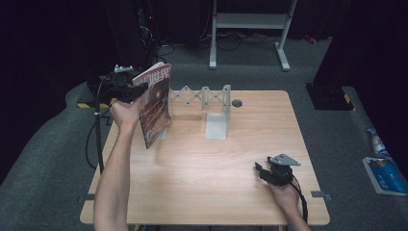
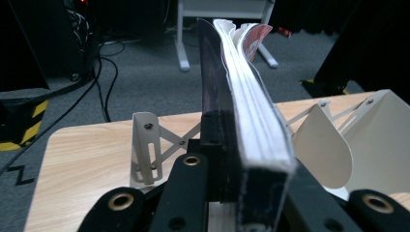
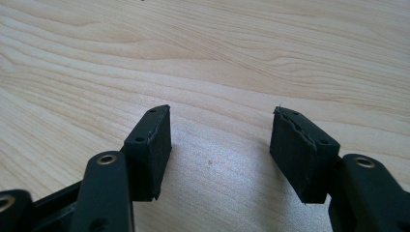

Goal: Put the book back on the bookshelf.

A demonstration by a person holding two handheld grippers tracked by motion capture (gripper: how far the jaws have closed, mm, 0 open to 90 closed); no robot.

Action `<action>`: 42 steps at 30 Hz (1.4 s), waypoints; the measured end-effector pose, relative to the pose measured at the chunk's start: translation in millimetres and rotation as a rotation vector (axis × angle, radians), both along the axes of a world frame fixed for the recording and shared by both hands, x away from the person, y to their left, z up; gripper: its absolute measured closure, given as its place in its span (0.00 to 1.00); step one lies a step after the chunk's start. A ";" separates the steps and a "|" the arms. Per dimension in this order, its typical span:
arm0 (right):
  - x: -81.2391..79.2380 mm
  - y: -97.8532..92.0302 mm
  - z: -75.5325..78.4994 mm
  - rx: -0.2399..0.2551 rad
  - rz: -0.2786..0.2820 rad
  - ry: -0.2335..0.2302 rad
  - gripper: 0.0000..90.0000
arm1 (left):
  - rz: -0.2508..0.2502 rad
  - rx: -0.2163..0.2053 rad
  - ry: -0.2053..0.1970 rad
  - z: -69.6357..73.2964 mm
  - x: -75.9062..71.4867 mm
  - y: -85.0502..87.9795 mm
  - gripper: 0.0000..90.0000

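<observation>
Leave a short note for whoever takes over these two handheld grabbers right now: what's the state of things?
Left gripper: jaws shut on the magazine, held upright above the table's far left corner.
Right gripper: jaws open, nothing between them, low over the table near the right edge.
Rack: white, at the far middle, no books in it.
Done: magazine picked up.
Left: probably stand it in the rack.

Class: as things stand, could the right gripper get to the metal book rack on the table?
Probably yes. The right gripper rests open on bare table, and nothing lies between it and the rack; the magazine is off to the left.
</observation>
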State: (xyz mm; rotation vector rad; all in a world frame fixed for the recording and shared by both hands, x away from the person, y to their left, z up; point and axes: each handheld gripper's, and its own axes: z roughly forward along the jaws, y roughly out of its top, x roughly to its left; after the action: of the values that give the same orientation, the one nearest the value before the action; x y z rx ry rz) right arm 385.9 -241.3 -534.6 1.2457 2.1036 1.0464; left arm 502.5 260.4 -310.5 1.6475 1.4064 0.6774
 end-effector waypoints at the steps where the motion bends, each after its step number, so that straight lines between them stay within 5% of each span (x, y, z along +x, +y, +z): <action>1: 0.0 0.0 0.0 0.000 0.000 0.000 0.45 | 0.004 0.000 -0.002 -2.3 0.2 0.7 0.93; 12: 0.0 0.1 0.1 -0.002 -0.001 0.000 0.44 | 0.011 -0.045 -0.021 -13.3 -4.0 5.1 0.93; 30: 0.2 0.1 0.1 -0.001 0.000 0.000 0.44 | -0.065 0.085 0.113 -5.9 -5.3 -5.3 0.91; 42: 0.2 0.0 0.1 -0.001 0.000 0.000 0.44 | -0.078 0.109 0.198 0.5 -6.5 -5.1 0.91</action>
State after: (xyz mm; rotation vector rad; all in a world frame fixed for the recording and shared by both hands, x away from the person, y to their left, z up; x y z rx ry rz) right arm 386.0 -241.3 -534.5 1.2449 2.1040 1.0452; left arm 496.0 255.3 -310.0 1.8882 1.4559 0.5667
